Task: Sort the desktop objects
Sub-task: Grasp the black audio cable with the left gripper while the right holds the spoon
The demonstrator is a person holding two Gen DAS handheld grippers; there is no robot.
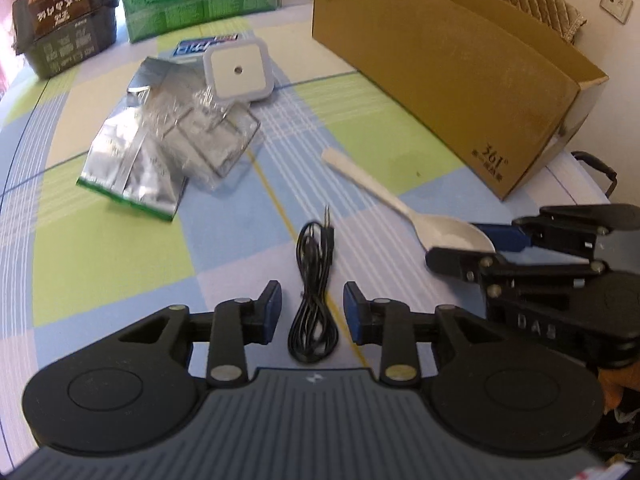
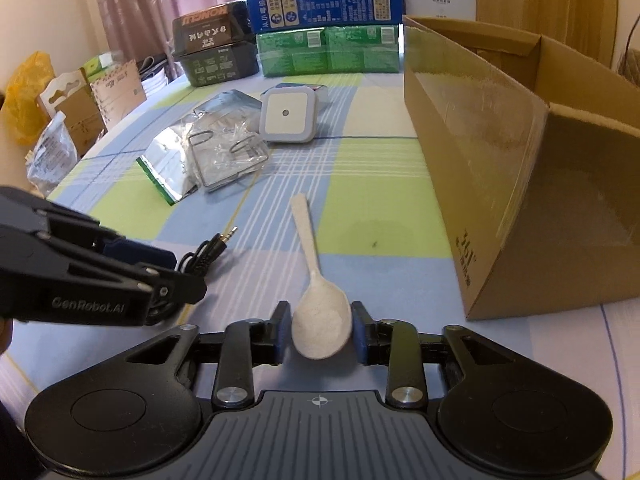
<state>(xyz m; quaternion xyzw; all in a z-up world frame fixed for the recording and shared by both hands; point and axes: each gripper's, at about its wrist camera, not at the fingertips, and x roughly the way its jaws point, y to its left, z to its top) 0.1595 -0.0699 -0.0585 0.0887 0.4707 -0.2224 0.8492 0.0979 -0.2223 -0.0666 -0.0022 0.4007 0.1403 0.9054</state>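
A coiled black audio cable [image 1: 314,296] lies on the checked tablecloth between the fingers of my left gripper [image 1: 313,314], which is open around it, not touching. It also shows in the right wrist view [image 2: 206,254]. A white spoon [image 2: 318,308] lies with its bowl between the fingers of my right gripper [image 2: 320,334]; the pads sit close at both sides of the bowl. The spoon [image 1: 404,208] and right gripper [image 1: 480,246] show in the left wrist view. Silver foil packets [image 1: 160,152] and a white square night light [image 1: 238,70] lie farther back.
An open cardboard box [image 2: 520,152] stands on the right. Stacked green and blue cartons [image 2: 326,28] and a dark box [image 2: 214,54] stand at the table's far edge. Paper bags and packets [image 2: 76,116] sit at the left edge.
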